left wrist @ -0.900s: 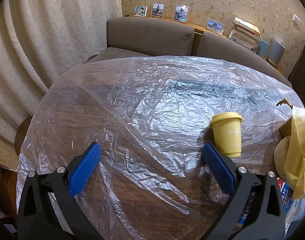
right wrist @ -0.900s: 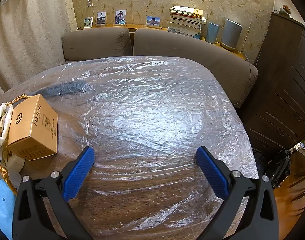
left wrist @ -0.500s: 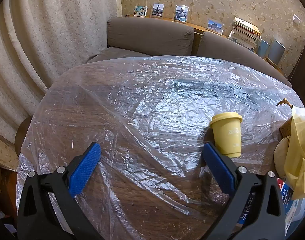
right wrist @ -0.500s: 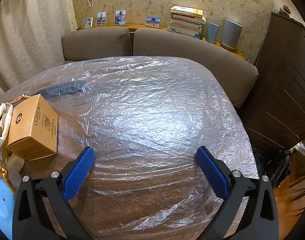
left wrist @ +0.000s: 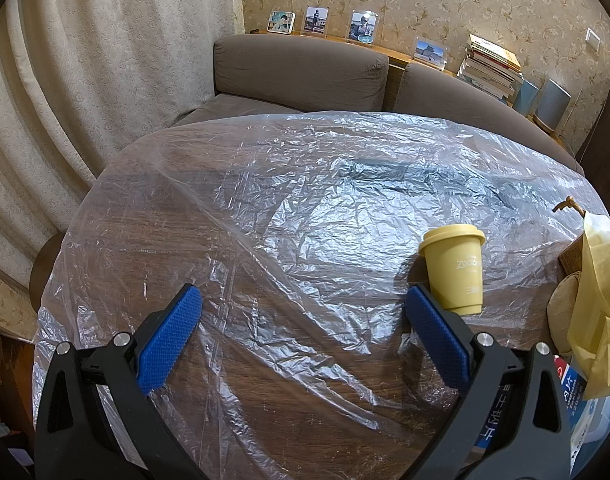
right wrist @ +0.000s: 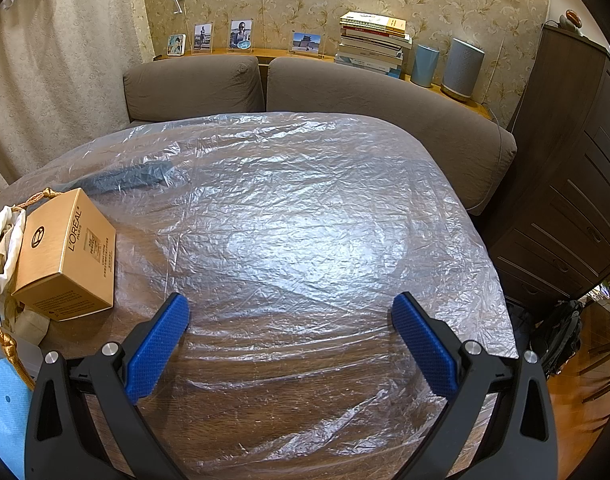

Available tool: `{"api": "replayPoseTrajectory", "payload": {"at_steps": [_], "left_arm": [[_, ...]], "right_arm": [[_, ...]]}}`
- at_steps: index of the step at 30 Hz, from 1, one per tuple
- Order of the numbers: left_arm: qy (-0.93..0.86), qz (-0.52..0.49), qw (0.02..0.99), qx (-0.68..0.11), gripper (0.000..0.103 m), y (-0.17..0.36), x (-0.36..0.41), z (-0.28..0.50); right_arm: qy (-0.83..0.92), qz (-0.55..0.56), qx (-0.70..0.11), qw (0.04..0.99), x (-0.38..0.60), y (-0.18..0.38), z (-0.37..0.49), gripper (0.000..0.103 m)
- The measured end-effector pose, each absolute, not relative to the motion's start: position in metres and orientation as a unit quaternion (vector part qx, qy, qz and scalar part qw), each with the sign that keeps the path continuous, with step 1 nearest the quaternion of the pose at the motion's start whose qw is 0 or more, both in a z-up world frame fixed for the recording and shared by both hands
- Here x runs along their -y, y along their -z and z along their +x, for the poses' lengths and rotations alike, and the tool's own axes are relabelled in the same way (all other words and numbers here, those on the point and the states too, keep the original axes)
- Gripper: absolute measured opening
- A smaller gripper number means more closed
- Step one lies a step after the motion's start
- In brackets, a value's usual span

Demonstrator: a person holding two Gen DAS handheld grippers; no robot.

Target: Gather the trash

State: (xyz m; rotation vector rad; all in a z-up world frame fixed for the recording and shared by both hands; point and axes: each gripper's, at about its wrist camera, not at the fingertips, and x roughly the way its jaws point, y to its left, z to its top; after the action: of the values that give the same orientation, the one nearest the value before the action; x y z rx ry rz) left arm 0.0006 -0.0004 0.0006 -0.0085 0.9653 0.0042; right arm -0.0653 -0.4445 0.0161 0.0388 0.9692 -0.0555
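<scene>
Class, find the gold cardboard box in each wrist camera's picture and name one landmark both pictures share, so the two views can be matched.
Left wrist view: only a corner of the gold box shows at the right edge, behind the yellow bag, right of the yellow cup.
Right wrist view: the gold box sits whole at the left, on the plastic sheet.
Shared landmark: the stack of books on the ledge behind the sofa.

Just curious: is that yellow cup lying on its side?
No, the yellow cup stands upright on the plastic sheet, lid on top.
</scene>
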Motion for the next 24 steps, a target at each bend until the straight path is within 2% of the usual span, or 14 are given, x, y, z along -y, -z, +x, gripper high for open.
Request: {"api": "replayPoseTrajectory", "payload": {"at_steps": [24], "left_arm": [[-0.002, -0.004, 0.886, -0.464, 0.102, -0.0024, 0.0018, 0.0022]], "right_arm": [[0.027, 0.019, -0.466, 0.884, 0.4442, -0.0162, -0.0654, 0.099]]}}
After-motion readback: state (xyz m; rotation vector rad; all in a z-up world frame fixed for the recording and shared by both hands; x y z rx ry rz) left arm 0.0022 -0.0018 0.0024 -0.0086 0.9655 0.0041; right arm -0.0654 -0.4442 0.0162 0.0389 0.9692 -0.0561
